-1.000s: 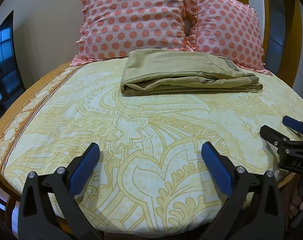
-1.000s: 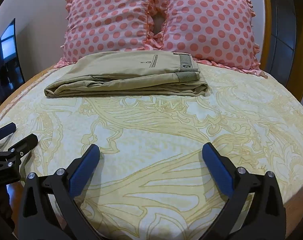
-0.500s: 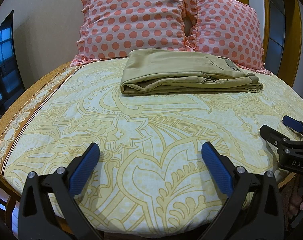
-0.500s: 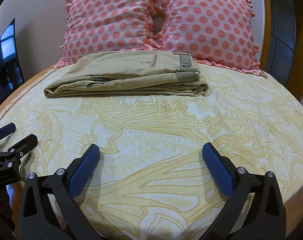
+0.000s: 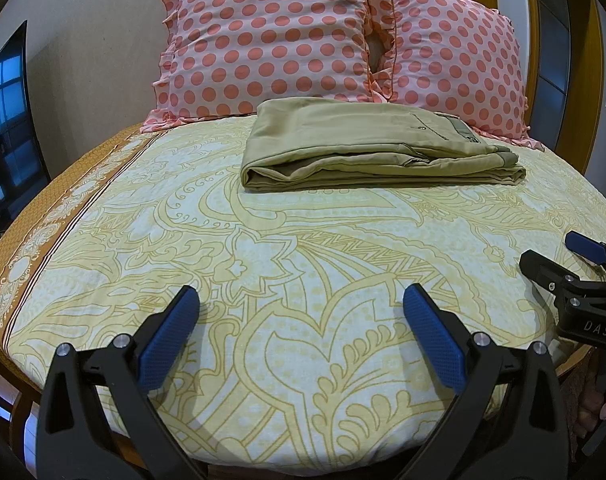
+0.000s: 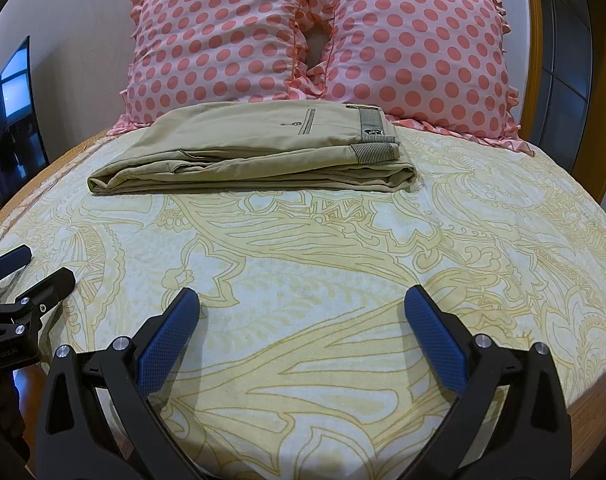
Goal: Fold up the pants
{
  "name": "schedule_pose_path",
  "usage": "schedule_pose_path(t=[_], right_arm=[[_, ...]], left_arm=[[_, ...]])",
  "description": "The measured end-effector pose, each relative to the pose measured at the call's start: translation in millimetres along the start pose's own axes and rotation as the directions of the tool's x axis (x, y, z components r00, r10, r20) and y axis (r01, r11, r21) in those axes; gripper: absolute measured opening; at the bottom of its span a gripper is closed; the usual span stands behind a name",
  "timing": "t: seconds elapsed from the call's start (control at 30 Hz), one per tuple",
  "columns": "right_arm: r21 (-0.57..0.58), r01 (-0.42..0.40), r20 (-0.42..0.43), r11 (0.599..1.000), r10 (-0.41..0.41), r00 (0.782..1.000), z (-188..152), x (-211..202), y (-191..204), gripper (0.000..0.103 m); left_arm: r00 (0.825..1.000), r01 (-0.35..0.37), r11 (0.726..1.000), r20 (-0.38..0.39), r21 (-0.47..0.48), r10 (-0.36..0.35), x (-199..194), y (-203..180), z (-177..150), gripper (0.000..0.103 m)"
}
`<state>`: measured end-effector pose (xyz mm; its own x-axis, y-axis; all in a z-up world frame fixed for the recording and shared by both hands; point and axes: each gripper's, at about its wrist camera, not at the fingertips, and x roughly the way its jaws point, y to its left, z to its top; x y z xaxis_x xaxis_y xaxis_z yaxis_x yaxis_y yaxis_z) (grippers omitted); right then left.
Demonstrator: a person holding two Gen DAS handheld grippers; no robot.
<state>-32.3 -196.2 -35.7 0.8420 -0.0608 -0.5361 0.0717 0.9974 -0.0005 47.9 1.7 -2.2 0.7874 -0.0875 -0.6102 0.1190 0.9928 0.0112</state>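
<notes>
Khaki pants (image 5: 367, 148) lie folded into a flat rectangular stack at the far end of the bed, just in front of the pillows; they also show in the right wrist view (image 6: 255, 156), waistband to the right. My left gripper (image 5: 301, 300) is open and empty, low over the near part of the bed, far from the pants. My right gripper (image 6: 303, 300) is open and empty, likewise near the front edge. Each gripper shows at the edge of the other's view, the right one (image 5: 559, 258) and the left one (image 6: 31, 268).
The bed has a yellow patterned sheet (image 5: 263, 248) with an orange border on the left. Two pink polka-dot pillows (image 6: 223, 40) (image 6: 419, 48) lean against the wall. A dark screen (image 5: 7, 128) stands at the left, a wooden door frame (image 5: 583, 80) at the right.
</notes>
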Motion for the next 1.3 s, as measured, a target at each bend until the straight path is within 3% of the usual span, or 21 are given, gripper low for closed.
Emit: schedule_pose_path(t=[1.3], right_arm=[[-0.001,-0.001,-0.001,1.0,0.001,1.0,0.2,-0.7,-0.2,0.102]], left_arm=[[1.0,0.003,1.0,-0.006,0.0,-0.003,0.9,1.8,-0.1,0.101]])
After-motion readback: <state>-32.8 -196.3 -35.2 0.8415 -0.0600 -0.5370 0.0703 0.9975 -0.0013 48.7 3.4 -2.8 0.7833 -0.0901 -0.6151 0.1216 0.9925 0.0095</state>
